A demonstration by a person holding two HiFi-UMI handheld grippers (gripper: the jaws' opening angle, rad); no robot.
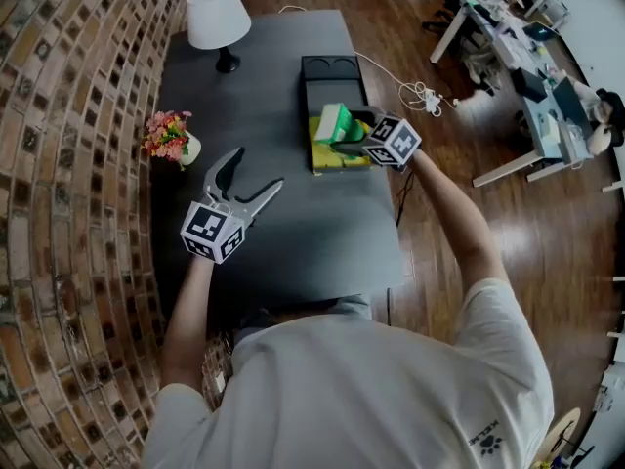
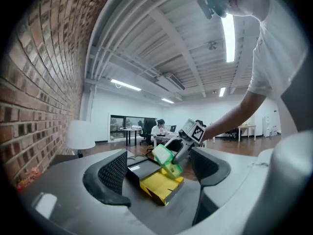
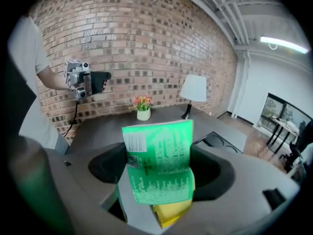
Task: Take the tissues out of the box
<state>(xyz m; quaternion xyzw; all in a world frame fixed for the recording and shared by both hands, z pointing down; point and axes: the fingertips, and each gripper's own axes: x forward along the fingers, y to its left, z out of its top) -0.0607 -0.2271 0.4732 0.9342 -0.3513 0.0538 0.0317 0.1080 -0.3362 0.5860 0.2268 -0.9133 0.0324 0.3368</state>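
Note:
A green tissue pack [image 1: 335, 122] hangs just above an open yellow box [image 1: 327, 156] on the dark table [image 1: 293, 223]. My right gripper [image 1: 342, 137] is shut on the pack, whose printed face [image 3: 159, 163] fills the right gripper view between the jaws, with the yellow box [image 3: 172, 214] below it. My left gripper [image 1: 256, 170] hovers open and empty over the table's left side, well short of the box. In the left gripper view the pack [image 2: 164, 155] and the box [image 2: 157, 186] show ahead between the open jaws.
The yellow box lies at the near end of a black tray [image 1: 332, 74]. A white lamp [image 1: 217, 18] stands at the table's far end and a flower pot [image 1: 169, 137] by the brick wall. A white cable [image 1: 415, 94] lies on the wooden floor to the right.

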